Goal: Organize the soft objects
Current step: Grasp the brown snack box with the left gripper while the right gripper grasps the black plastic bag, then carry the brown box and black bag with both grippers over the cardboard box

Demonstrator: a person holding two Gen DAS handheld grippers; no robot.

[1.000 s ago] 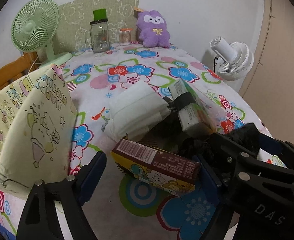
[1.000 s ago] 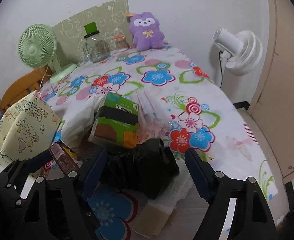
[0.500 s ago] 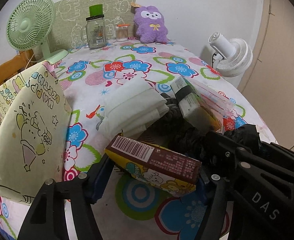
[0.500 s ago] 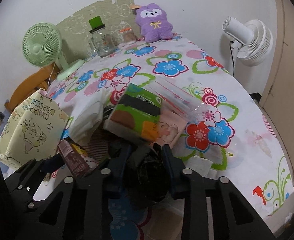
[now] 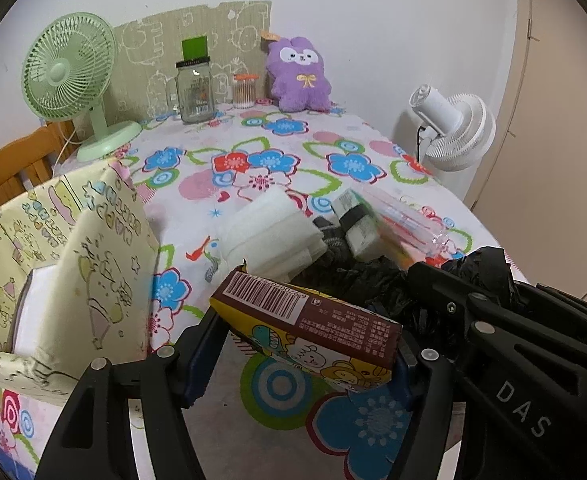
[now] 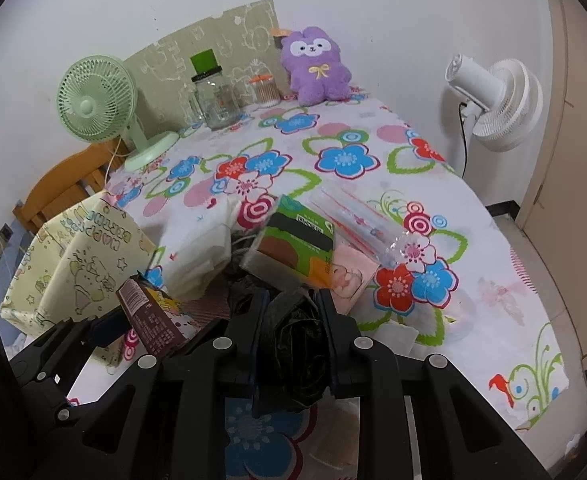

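- The left tongs (image 5: 305,354) pinch a brown and yellow cartoon-printed carton (image 5: 309,328) across its length, one pad at each end; the carton hangs tilted above the flowered cloth of the desk (image 5: 261,152).
- The right tongs (image 6: 293,324) are pressed nearly together on a crumpled black plastic bag (image 6: 293,344), which bulges out between the pads and sits clear of the cloth in front of them.
- Just behind the two held things lies the rest of the pile: a stack of folded white cloths (image 5: 269,232), a green and orange tissue pack (image 6: 297,248) leaning on the pile, a pink printed packet (image 6: 351,276) under its right edge, and a clear plastic sleeve (image 6: 365,228) to its right.
- At the left edge of the desk stands a pale yellow fabric bag with cartoon print (image 5: 73,264), its mouth open, something white inside.
- Along the far wall: a green desk fan (image 5: 73,80), a glass jar mug with a green lid (image 5: 193,88), a small jar of cotton swabs (image 5: 245,90), a purple plush toy (image 5: 299,76).
- A white fan (image 6: 497,100) stands beyond the right edge of the desk.
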